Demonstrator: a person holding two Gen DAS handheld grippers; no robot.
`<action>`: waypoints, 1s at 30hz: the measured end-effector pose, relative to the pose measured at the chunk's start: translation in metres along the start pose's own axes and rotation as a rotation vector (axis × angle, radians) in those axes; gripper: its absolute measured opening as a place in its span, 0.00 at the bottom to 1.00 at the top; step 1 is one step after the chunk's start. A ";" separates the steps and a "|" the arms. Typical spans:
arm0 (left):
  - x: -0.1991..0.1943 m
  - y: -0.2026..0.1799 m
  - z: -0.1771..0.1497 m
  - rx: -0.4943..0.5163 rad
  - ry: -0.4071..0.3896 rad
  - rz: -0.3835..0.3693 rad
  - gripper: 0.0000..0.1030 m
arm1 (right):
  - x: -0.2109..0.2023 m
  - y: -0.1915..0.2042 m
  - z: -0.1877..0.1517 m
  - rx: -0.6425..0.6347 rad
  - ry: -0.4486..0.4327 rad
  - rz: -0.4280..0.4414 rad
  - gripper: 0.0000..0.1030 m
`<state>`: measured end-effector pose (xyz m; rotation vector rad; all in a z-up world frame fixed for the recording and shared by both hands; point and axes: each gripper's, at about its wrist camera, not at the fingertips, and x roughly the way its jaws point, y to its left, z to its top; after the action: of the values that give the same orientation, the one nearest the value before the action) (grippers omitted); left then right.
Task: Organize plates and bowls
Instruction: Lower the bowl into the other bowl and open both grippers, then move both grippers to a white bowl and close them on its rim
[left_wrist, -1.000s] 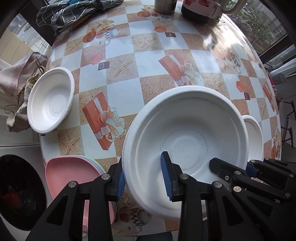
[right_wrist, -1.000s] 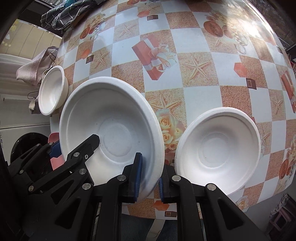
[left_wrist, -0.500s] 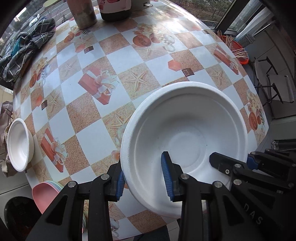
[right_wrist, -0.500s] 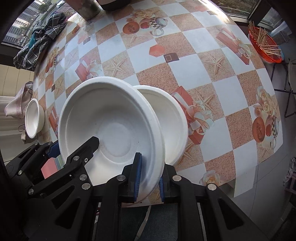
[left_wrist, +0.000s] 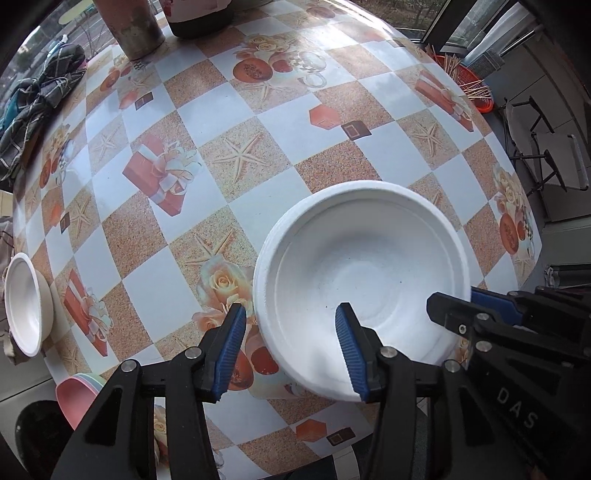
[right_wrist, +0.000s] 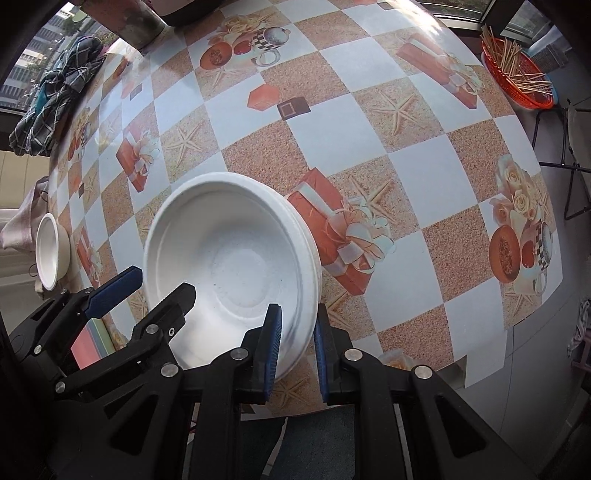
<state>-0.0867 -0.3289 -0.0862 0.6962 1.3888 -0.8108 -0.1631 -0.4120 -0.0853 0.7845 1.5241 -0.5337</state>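
A white foam bowl (left_wrist: 364, 266) sits nested on a second white bowl near the table's front edge; it also shows in the right wrist view (right_wrist: 236, 266). My left gripper (left_wrist: 291, 347) is open, its jaws wide on either side of the bowl's near-left rim. My right gripper (right_wrist: 297, 347) has its jaws close around the bowl's near-right rim, with a small gap showing on each side. A smaller white bowl (left_wrist: 24, 302) sits at the table's left edge. Pink and pastel plates (left_wrist: 79, 391) are stacked at the lower left.
The table (left_wrist: 236, 110) has a checked orange-and-white cloth. A brown cup (left_wrist: 129, 26) and a dark pot stand at the far edge. A plaid cloth (left_wrist: 33, 103) lies at the far left. An orange basket of sticks (right_wrist: 517, 74) is off the table's right.
Both grippers carried the white bowl to the right and set it into the second bowl. My left gripper has opened wide and my right gripper has loosened on the rim.
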 end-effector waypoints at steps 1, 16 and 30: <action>-0.002 0.003 -0.001 -0.005 -0.004 0.000 0.60 | -0.001 -0.003 0.001 0.009 -0.003 -0.003 0.29; -0.035 0.075 -0.055 -0.161 -0.081 -0.203 0.77 | -0.026 -0.027 -0.009 0.106 -0.063 -0.008 0.93; -0.077 0.186 -0.104 -0.437 -0.175 -0.167 0.78 | -0.022 0.137 -0.009 -0.289 -0.058 0.036 1.00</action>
<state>0.0080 -0.1330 -0.0250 0.1691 1.4130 -0.6487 -0.0676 -0.3190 -0.0469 0.5669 1.4893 -0.2971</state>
